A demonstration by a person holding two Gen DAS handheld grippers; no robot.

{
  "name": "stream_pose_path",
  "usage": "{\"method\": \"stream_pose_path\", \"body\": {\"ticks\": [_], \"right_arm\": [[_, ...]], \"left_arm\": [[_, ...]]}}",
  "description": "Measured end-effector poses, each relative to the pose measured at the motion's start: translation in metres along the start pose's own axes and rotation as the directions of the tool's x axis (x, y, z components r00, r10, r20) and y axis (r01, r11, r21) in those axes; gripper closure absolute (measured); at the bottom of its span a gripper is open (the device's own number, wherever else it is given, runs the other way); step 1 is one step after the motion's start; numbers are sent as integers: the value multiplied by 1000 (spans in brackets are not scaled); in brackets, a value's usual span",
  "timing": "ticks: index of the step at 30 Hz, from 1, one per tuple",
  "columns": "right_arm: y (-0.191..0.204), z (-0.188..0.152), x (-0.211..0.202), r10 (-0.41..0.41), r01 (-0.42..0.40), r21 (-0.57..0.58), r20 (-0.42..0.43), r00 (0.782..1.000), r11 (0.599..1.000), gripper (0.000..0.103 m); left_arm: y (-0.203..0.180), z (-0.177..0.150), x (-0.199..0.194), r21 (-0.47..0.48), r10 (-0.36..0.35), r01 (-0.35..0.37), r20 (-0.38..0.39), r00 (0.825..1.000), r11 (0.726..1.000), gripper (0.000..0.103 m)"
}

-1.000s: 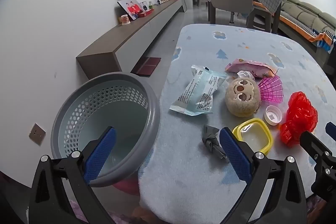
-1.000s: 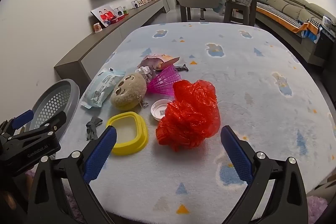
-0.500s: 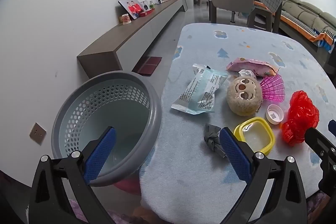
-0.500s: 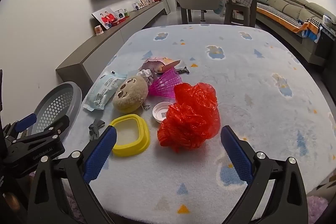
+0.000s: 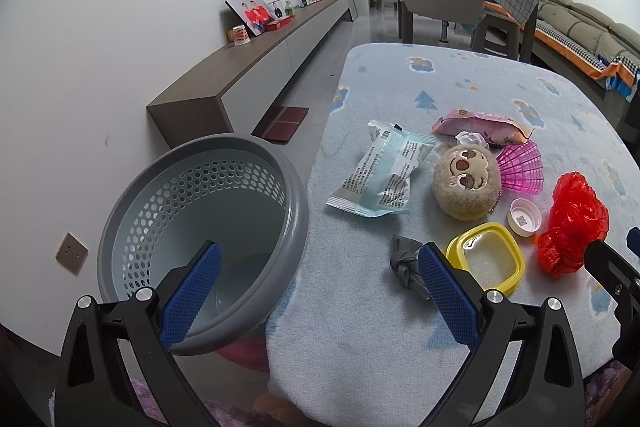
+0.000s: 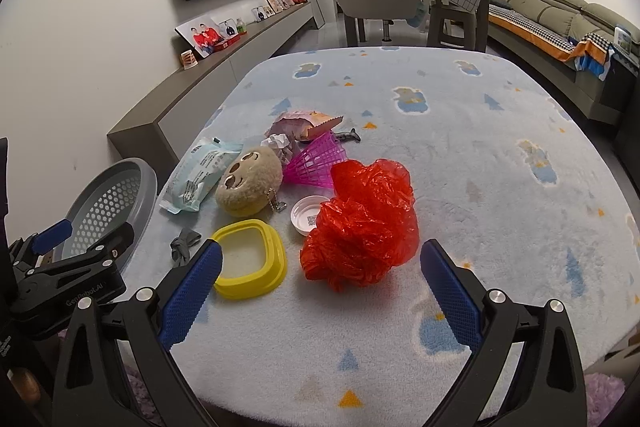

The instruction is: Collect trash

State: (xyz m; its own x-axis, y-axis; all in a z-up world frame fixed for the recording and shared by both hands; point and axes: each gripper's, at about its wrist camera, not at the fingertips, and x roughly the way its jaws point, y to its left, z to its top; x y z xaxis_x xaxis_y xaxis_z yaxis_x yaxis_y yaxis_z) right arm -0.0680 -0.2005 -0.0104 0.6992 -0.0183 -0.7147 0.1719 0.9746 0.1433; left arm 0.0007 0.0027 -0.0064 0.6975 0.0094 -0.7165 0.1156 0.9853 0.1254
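Both tools have drifted slightly over the last second; nothing on the desk (image 6: pixel 480 155) has been touched. In the left wrist view the grey basket (image 5: pixel 200 187) has slid a little toward centre and the clutter reads a bit farther off. In the right wrist view the red plastic bag (image 6: pixel 362 223) has shifted marginally.

Left tool (image 5: pixel 316 291): released, empty, hanging over the gap between the basket rim and the desk edge. Right tool (image 6: pixel 320 291): released, empty, jaws straddling the near side of the red plastic bag without contact.

Layout relative to the plush toy (image 6: pixel 248 183): wipes packet (image 6: pixel 200 179) just left; pink wrapper (image 6: pixel 304 123) and a crumpled white scrap (image 6: pixel 278 141) behind; pink plastic fan piece (image 6: pixel 316 163) right and behind; white cap (image 6: pixel 306 215) just right in front; yellow lid (image 6: pixel 250 259) in front; grey knotted scrap (image 6: pixel 182 243) front-left. The bag lies right of the cap.

Basket appears empty, so collection has not begun. Judgement: small repositioning only; the bag looks the likeliest first pick.
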Motion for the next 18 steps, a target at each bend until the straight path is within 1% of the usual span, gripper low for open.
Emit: {"method": "stream_pose_path", "body": {"ticks": [18], "right_arm": [[-2, 1, -1, 1, -1, 5, 4, 1000, 1000, 8]], "left_arm": [[1, 0, 1, -1, 1, -1, 1, 1000, 1000, 6]]}}
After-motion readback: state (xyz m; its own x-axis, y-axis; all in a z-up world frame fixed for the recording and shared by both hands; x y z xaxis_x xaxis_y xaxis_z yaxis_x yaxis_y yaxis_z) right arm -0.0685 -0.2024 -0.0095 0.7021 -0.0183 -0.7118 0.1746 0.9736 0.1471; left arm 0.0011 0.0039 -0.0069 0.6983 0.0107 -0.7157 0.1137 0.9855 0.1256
